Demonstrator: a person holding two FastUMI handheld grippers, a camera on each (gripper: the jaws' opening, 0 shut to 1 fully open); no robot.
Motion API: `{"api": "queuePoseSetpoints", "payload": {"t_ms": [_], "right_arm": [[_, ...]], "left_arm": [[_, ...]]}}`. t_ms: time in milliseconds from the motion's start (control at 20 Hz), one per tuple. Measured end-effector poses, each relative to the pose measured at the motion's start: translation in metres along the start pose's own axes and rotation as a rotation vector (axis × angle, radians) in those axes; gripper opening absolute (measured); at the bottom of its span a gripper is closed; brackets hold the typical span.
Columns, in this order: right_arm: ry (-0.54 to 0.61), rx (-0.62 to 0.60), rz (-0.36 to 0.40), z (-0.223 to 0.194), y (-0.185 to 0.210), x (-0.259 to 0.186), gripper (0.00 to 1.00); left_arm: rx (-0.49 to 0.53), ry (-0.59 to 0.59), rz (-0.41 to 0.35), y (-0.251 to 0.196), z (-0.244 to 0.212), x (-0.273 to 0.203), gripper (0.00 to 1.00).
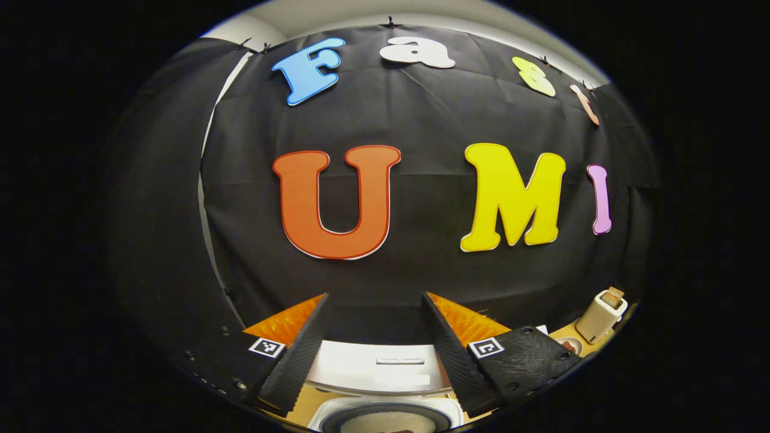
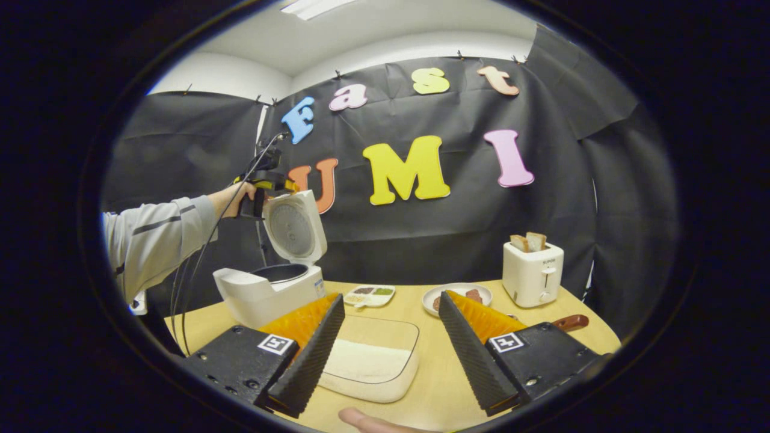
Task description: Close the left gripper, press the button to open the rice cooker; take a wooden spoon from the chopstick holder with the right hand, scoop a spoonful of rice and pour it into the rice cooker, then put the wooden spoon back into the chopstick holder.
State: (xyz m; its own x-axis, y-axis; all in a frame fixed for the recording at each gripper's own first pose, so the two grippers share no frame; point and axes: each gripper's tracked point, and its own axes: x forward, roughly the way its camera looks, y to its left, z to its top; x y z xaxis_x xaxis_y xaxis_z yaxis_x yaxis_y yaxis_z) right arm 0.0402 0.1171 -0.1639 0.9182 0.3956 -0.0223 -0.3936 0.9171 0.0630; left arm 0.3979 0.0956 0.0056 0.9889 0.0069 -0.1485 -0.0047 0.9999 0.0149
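Standing open, rice cooker (image 2: 271, 282) beside rice tray (image 2: 373, 361).

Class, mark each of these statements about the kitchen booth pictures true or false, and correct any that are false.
1. The rice cooker has its lid raised. True.
2. The right tongs hold a wooden spoon. False: they are open with nothing between the fingers.
3. The toaster has bread sticking out of its top. True.
4. The rice tray sits on top of the toaster. False: it lies on the table, in front of the right tongs.
5. The left tongs are open. True.
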Motion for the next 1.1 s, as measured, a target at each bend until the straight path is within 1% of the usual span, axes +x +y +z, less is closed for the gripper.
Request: {"api": "queuePoseSetpoints", "payload": {"t_ms": [50,100,250,350,400,450,500,600,650,700,750,800,850,900,1000,1050,1100], "right_arm": [[-0.017,0.0,-0.011,0.006,-0.002,-0.007,0.96],[-0.03,-0.003,-0.019,0.01,-0.003,-0.015,1.0],[-0.047,-0.009,-0.015,0.016,0.004,-0.036,1.0],[-0.061,-0.01,-0.003,0.018,0.011,-0.05,1.0],[-0.063,-0.011,-0.005,0.017,0.01,-0.054,0.96],[-0.058,-0.011,-0.005,0.018,0.01,-0.059,0.96],[-0.052,-0.007,0.001,0.016,0.013,-0.063,1.0],[-0.05,0.004,0.001,0.018,0.015,-0.074,1.0],[-0.052,0.008,0.004,0.018,0.017,-0.08,0.96],[-0.056,0.009,0.009,0.017,0.02,-0.085,1.0],[-0.064,0.01,0.011,0.015,0.021,-0.092,0.96],[-0.081,0.018,0.002,0.015,0.021,-0.097,1.0],[-0.095,0.032,-0.001,0.014,0.02,-0.102,1.0],[-0.108,0.05,0.005,0.012,0.024,-0.104,0.95],[-0.117,0.08,0.018,0.006,0.032,-0.11,0.95],[-0.106,0.083,0.031,0.002,0.037,-0.112,1.0],[-0.096,0.083,0.047,-0.003,0.043,-0.115,1.0]], "left_arm": [[0.001,0.018,0.003,0.0,-0.002,-0.006,0.95],[0.002,0.035,0.006,0.0,-0.006,-0.016,0.95],[0.002,0.087,0.004,0.002,-0.026,-0.048,0.95],[0.004,0.154,0.004,0.002,-0.048,-0.07,0.95],[0.013,0.168,-0.019,-0.003,-0.058,-0.079,0.95],[0.012,0.186,-0.045,-0.007,-0.07,-0.088,0.95],[0.013,0.205,-0.053,-0.006,-0.082,-0.097,0.94],[0.01,0.274,-0.059,-0.003,-0.112,-0.112,0.95],[0.003,0.318,-0.059,-0.002,-0.127,-0.12,0.96],[-0.003,0.352,-0.064,-0.003,-0.14,-0.127,0.98],[0.002,0.366,-0.064,-0.003,-0.148,-0.133,0.98],[0.002,0.384,-0.059,-0.003,-0.158,-0.138,0.98],[0.004,0.391,-0.053,-0.004,-0.166,-0.143,0.98],[0.0,0.394,-0.048,-0.005,-0.174,-0.148,0.98],[0.002,0.407,-0.046,-0.006,-0.187,-0.156,0.99],[0.001,0.422,-0.048,-0.007,-0.193,-0.16,0.98],[-0.001,0.443,-0.051,-0.009,-0.2,-0.165,0.99]]}}
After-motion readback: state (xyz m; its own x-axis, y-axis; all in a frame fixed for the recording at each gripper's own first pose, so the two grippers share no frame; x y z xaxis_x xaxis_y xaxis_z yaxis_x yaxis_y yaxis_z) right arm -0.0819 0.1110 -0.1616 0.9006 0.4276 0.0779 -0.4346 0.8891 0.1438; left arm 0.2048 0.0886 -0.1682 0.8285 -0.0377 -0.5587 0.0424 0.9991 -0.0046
